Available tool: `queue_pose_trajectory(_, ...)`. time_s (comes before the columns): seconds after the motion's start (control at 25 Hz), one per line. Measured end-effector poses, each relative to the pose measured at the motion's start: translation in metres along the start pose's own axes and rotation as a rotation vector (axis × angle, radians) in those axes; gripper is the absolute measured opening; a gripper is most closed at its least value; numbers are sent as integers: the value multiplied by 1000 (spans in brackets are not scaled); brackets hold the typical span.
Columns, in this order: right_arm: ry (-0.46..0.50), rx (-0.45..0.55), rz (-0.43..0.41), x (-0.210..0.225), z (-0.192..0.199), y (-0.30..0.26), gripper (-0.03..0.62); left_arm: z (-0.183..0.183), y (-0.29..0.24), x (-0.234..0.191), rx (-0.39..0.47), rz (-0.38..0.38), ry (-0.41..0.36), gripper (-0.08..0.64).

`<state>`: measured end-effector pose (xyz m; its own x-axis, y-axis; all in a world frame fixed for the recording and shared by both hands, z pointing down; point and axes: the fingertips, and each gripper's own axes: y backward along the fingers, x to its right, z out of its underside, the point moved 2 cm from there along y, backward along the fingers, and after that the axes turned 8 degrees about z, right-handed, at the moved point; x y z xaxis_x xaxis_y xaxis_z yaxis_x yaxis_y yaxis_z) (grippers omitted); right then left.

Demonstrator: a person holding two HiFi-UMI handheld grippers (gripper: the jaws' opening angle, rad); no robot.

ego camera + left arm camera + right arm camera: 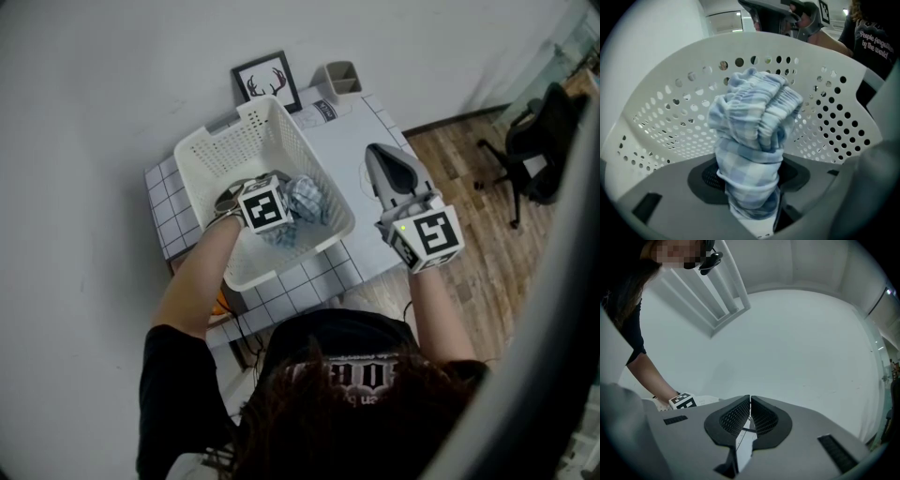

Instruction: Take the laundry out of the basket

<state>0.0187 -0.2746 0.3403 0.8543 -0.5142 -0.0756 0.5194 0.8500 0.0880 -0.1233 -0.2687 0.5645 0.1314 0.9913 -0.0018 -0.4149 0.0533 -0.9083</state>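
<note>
A white perforated laundry basket point(214, 150) stands on the grid-patterned table point(309, 279). Inside it, my left gripper point(284, 221) is shut on a bunched blue-and-white checked cloth point(306, 199). In the left gripper view the cloth point(751, 136) rises in a gathered roll from between the jaws of my left gripper point(751, 180), with the basket wall point(670, 117) behind it. My right gripper point(375, 152) hovers to the right of the basket over the table. Its jaws point(750, 401) are shut with nothing between them and face a bare white wall.
A framed antler picture point(265, 82) and a grey holder point(337, 77) stand at the table's back edge against the wall. A black office chair point(536, 141) is on the wooden floor point(487, 253) to the right. The table's front edge lies near the person's body.
</note>
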Motion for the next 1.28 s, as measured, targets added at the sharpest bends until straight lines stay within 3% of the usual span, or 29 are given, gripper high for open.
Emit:
queue_pose_trajectory(0.24,-3,-10,-7,-2,0,1,29,-11,25,4,67,-32,61,267)
queue_pose_trajectory(0.6,-8,-18,-3,-4,-4,-1,29,-24,63,3,203,-161,205,261)
queue_pose_trajectory(1.04,-6,-24,-18,-13,-7,-3,29,-42,96,6,332,-259,271,256)
queue_pose_trajectory(1.28,-5,-18,-5,-9,-9,-2,29,-50,127,-1,452,-290,328,252)
